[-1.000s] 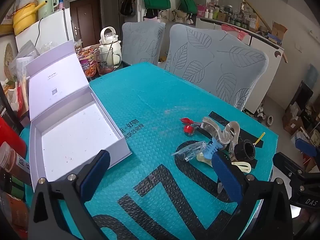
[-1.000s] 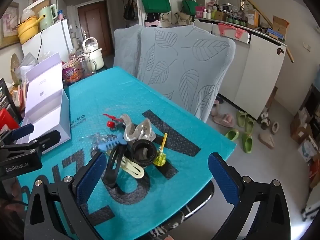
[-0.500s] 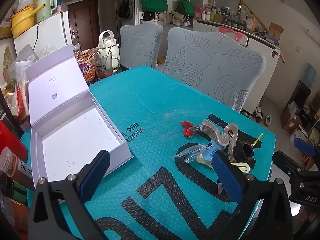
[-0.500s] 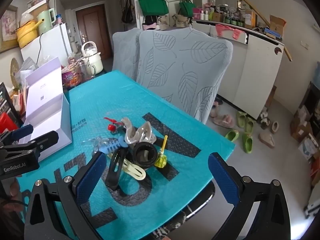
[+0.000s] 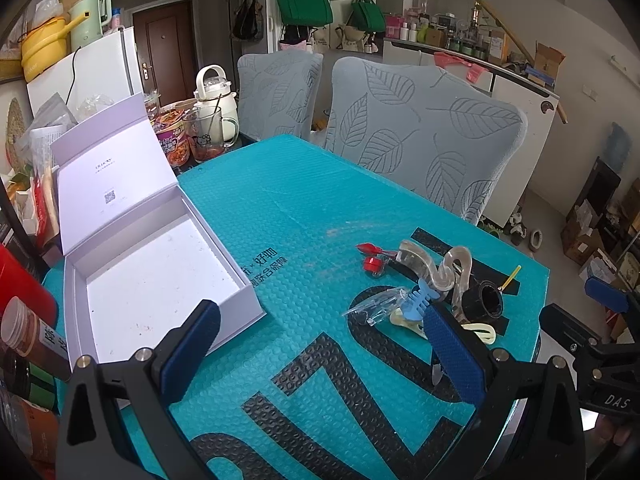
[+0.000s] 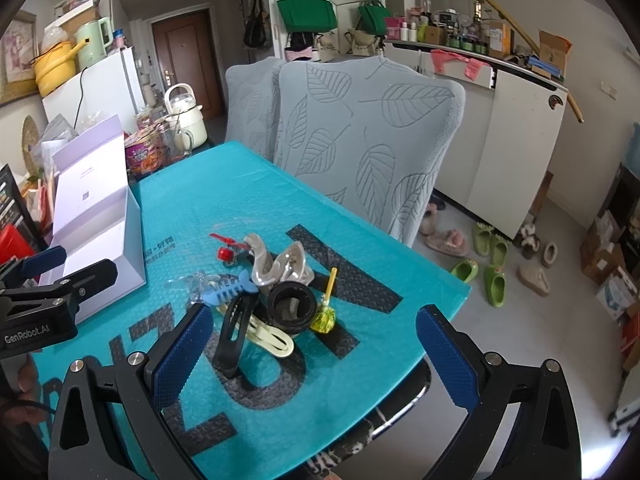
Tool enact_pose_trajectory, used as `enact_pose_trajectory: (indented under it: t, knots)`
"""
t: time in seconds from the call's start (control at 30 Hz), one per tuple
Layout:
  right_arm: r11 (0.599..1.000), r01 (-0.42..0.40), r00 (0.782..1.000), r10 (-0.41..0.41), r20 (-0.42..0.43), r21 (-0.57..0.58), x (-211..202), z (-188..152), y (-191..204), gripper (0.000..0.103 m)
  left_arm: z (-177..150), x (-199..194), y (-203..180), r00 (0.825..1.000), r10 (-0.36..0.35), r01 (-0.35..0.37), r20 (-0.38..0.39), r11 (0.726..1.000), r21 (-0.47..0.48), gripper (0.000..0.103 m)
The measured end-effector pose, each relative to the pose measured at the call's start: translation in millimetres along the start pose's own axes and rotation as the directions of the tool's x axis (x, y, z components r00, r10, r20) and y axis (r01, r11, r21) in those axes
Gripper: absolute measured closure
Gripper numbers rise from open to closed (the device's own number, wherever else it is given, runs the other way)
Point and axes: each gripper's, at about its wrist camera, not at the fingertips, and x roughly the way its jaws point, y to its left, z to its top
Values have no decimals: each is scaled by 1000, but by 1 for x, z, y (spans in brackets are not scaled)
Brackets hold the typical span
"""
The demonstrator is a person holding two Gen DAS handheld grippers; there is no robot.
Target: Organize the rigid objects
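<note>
Right wrist view shows the right gripper [image 6: 308,350] spread wide and holding nothing, hovering above the near edge of the teal table mat [image 6: 248,192], with the pile of hair clips [image 6: 256,284] just ahead of its left finger. The left gripper [image 5: 320,350] is likewise spread and holding nothing, between the open white box [image 5: 160,280] and the pile. The clips overlap: a black barrette [image 6: 232,332] lies across a cream clip [image 6: 272,338], beside a black ring [image 6: 290,304]. I judge that closing on this tangle could drag neighbours along or flick one off the table edge, which is near.
</note>
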Motion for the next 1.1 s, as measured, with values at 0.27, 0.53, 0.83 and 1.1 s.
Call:
enact_pose_trajectory:
  t: [0.27, 0.53, 0.83, 1.1]
  knots:
    - [1000, -3, 1000, 3, 1, -8, -1, -1, 1, 0, 0, -2, 0, 1000, -3, 3, 2, 1000, 3, 0]
    - [1000, -5, 1000, 5, -1, -10, -1, -2, 1, 0, 1, -4, -1, 1000, -4, 3, 4, 1000, 4, 0]
    - [1000, -6, 1000, 6, -7, -10, -2, -2, 1, 0, 1, -7, -1, 1000, -8, 8, 1, 1000, 0, 0]
    - [1000, -16, 1000, 16, -5, -15, -2, -1, 1, 0, 0, -8, -2, 1000, -7, 7, 0, 1000, 2, 0]
